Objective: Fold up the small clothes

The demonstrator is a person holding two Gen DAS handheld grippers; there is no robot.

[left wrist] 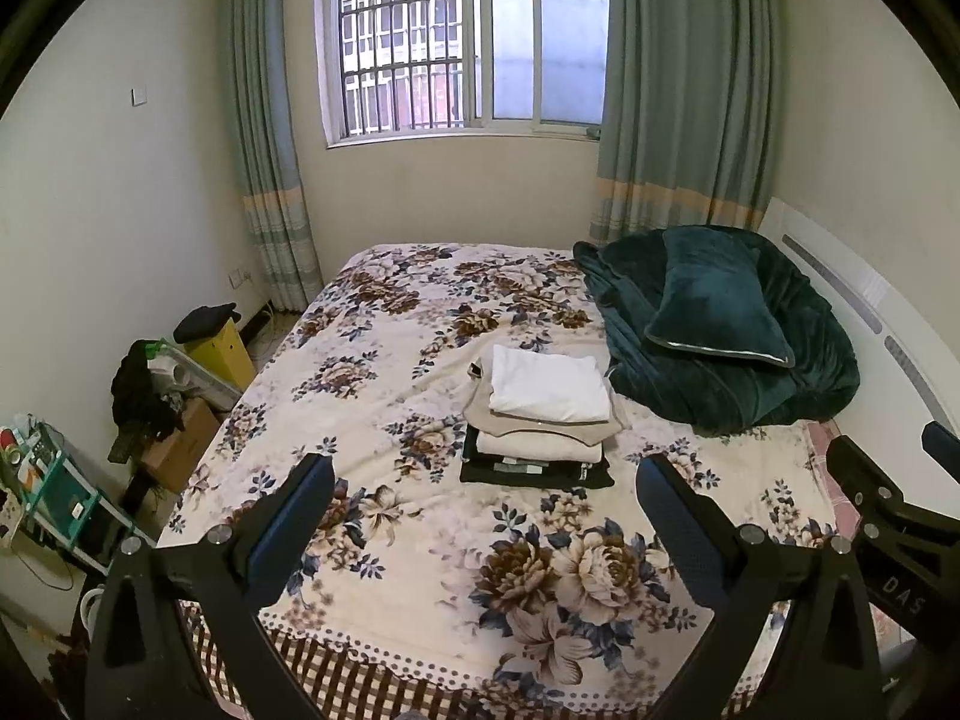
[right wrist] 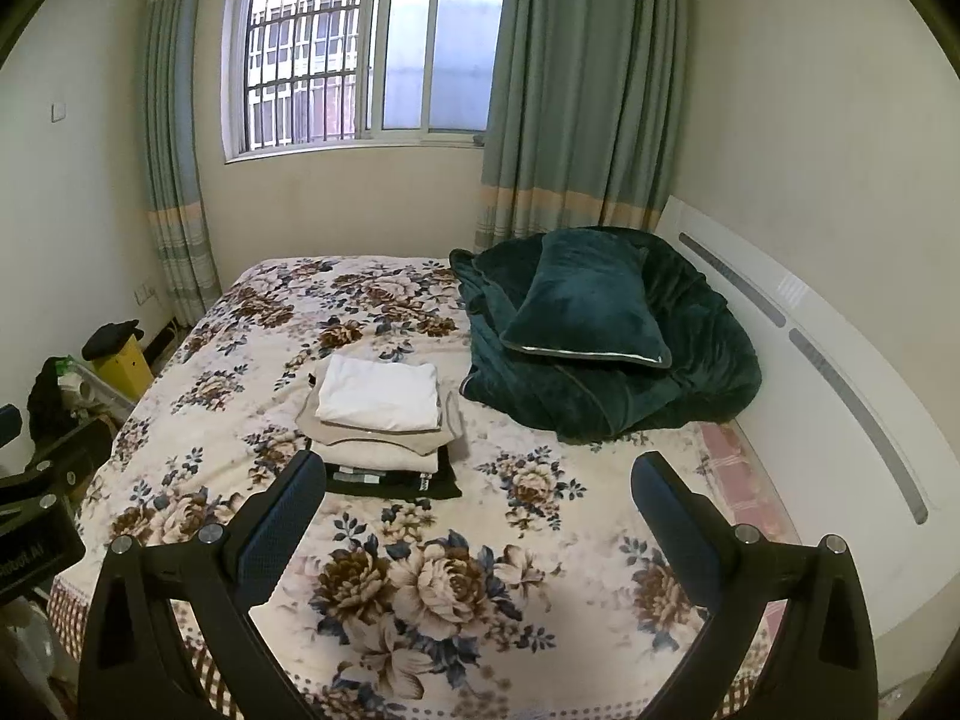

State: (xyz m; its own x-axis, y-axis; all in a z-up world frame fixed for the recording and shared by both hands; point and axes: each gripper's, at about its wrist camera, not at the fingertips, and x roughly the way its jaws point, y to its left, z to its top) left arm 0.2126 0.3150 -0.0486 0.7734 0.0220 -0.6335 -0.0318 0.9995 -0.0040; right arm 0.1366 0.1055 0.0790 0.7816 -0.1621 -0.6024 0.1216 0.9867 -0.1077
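Observation:
A stack of folded clothes (left wrist: 540, 420) lies in the middle of the floral bedspread (left wrist: 420, 540), a white piece on top, beige ones under it, black ones at the bottom. It also shows in the right wrist view (right wrist: 384, 420). My left gripper (left wrist: 486, 483) is open and empty, held above the near part of the bed, short of the stack. My right gripper (right wrist: 480, 480) is open and empty, to the right of the stack and short of it. The right gripper's body shows at the right edge of the left wrist view (left wrist: 888, 516).
A dark green blanket with a pillow (left wrist: 720, 336) is heaped at the bed's far right, by the white headboard (right wrist: 810, 360). Boxes, a yellow bin (left wrist: 219, 348) and clutter stand on the floor left of the bed. A curtained window is behind.

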